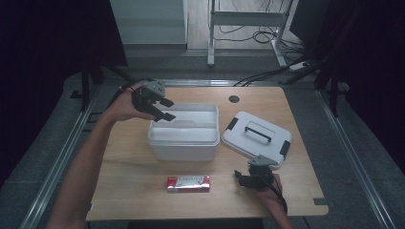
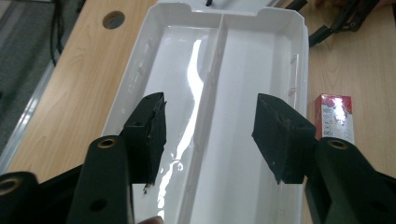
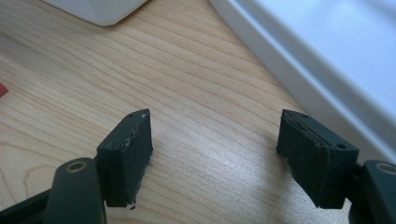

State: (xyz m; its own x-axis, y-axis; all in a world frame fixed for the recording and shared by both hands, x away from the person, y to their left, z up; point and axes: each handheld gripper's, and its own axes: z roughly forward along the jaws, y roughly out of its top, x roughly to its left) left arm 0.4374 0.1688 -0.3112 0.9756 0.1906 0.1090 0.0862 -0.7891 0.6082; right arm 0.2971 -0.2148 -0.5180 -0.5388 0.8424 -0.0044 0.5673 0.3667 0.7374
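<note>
On the wooden table we see a white open box near the middle, its inside split by 1 divider into 2 long compartments, both bare as far as we can see. Just to the right of it lies the box's white lid, with a dark handle on top and dark clips at its edges; it sits tilted, its near edge above the right gripper. Near the front edge of the table, in front of the box and apart from it, lies a red packet with pale print.

We see the left gripper held in the person's left hand over the left end of the box. Its jaws stand wide apart and hold nothing; in the left gripper view they hover above the box, 1 over each compartment, with the divider running between them and the red packet at the right.

The right gripper sits low over the table near the front right, just in front of the lid. Its jaws are also spread wide with nothing between them; in the right gripper view bare wood lies under them, and a white edge runs close past the right jaw. We cannot tell whether that jaw touches it.
</note>
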